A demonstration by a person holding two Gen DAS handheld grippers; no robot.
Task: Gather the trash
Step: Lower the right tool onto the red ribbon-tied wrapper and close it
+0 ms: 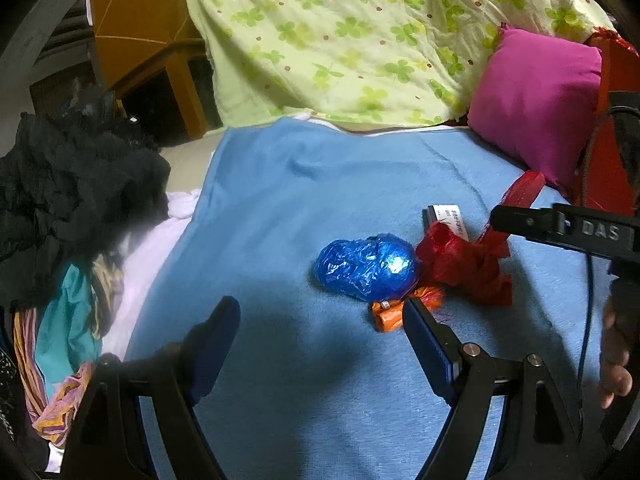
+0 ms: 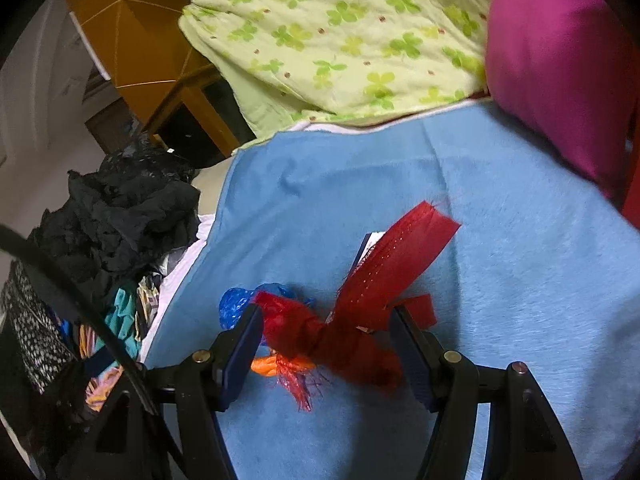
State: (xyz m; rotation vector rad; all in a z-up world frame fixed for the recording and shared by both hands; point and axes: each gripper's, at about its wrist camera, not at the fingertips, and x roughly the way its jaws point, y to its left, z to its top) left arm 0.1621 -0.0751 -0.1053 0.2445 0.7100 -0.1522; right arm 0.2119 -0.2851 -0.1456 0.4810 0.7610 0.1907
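A heap of trash lies on the blue blanket: a crumpled blue plastic bag, a red mesh bundle with a stiff strip sticking up, an orange wrapper and a small labelled card. My left gripper is open just short of the blue bag, and its right fingertip is beside the orange wrapper. My right gripper straddles the red mesh bundle, which rests on the blanket between the open jaws. The pads sit close to its sides without visibly squeezing it. The right gripper also shows from the side.
A heap of black and coloured clothes lies left of the blanket. A green clover-print quilt and a magenta pillow lie behind it. An orange cabinet stands at the back left. Fingers of a hand show at the right edge.
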